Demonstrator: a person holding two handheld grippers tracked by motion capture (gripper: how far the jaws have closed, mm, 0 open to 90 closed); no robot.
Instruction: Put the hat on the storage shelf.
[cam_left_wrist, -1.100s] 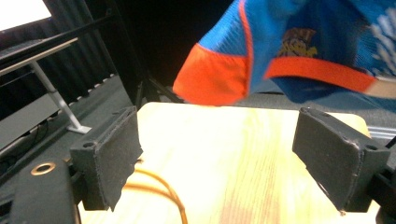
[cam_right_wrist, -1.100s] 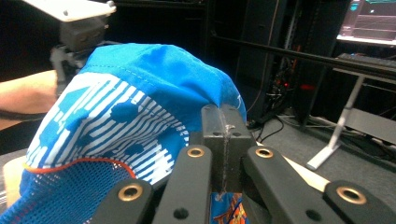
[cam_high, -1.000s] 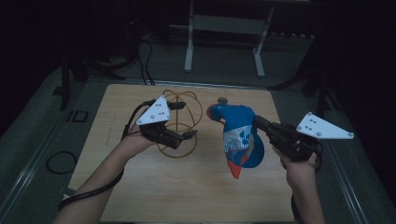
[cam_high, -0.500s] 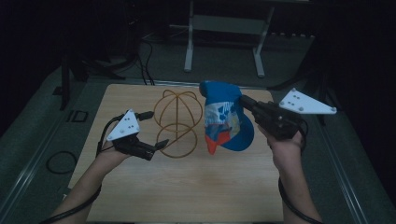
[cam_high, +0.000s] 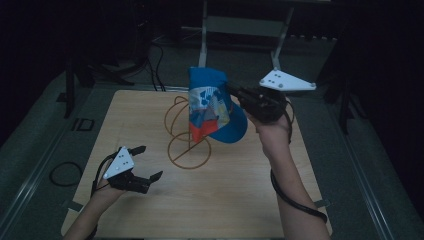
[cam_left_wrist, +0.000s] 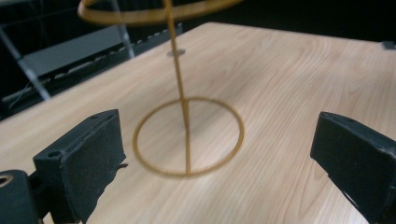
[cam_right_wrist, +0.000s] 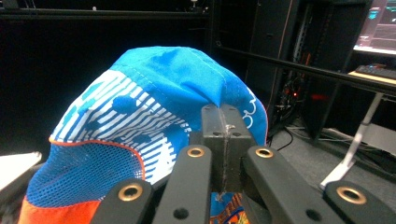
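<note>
A blue cap (cam_high: 212, 107) with white print and an orange mesh patch hangs above the table, my right gripper (cam_high: 232, 93) shut on its fabric. In the right gripper view the shut jaws pinch the cap (cam_right_wrist: 154, 107) near its crown, right gripper (cam_right_wrist: 225, 126). Just left of and below the cap stands a golden wire stand (cam_high: 189, 150) with a ring base. My left gripper (cam_high: 150, 161) is low over the near left of the table, apart from the stand. Its jaws have just been opening and hold nothing. The left gripper (cam_left_wrist: 217, 144) looks toward the stand's base ring (cam_left_wrist: 187, 135).
The wooden table (cam_high: 250, 200) has bare room at the front and right. A metal frame (cam_high: 240, 25) stands on the floor behind it. Cables (cam_high: 62, 172) lie on the floor at the left. The right forearm reaches in along the table's right side.
The right gripper carried the cap up and left, toward the top of the wire stand. The left gripper drew back from the stand to the near left and sank toward the table.
</note>
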